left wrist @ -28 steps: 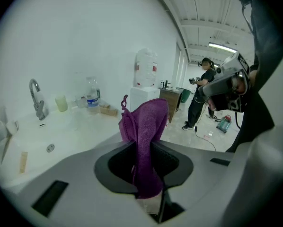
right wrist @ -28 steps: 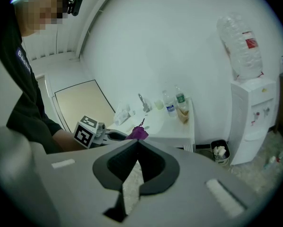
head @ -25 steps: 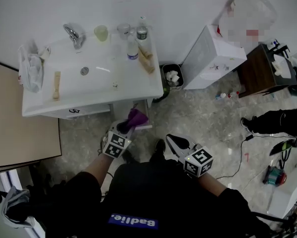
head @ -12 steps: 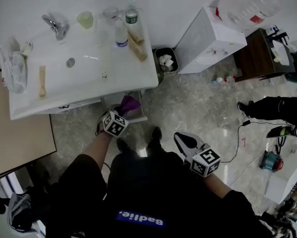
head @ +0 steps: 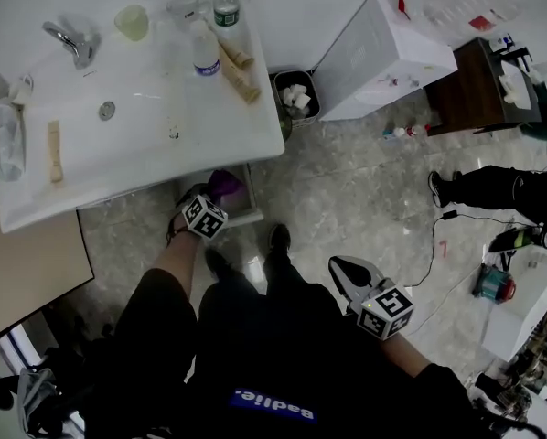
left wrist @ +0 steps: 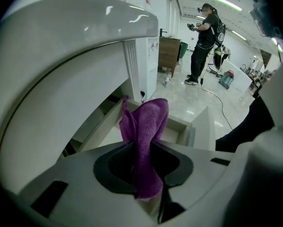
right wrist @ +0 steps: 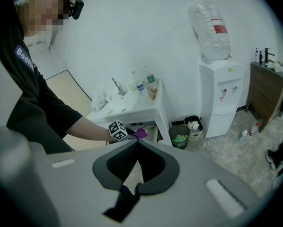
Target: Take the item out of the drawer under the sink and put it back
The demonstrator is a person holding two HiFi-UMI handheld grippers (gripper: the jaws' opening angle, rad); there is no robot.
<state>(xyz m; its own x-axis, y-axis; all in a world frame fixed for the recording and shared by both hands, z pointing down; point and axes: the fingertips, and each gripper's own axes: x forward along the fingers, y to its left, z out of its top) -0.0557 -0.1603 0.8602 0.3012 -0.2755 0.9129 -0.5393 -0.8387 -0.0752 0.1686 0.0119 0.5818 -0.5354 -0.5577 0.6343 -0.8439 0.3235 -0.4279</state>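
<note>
Head view, looking steeply down: a person in black clothes stands at a white sink (head: pixel 164 149) against a white wall. The left tongs (head: pixel 216 199) reach down just below the sink's front edge, near its right corner. They are clamped on a purple cloth (head: pixel 226 183), and the marker cube sits behind them on the wrist. The cloth hangs over the open white drawer (head: pixel 252 207) under the sink. Whether it touches the drawer cannot be told.

Left gripper view: the cloth stands up in a bunched fold between the two jaws, pinched at its lower end. The curved underside of the sink fills the upper left, and the open drawer lies beyond the cloth.

The right tongs (head: pixel 348 273) are held well apart from the sink, low at the person's right side over the grey stone floor (head: pixel 347 199). Right gripper view: the jaw tips meet and nothing is between them.

On the sink's rim stand a tap (head: pixel 72 42), a pale cup (head: pixel 132 21) and two plastic bottles (head: pixel 203 51). A wooden brush (head: pixel 54 152) lies near the left edge. Just right of the sink is a small waste bin (head: pixel 292 99), then a white water dispenser (head: pixel 383 58). Another person's legs (head: pixel 493 190) show at the far right.
</note>
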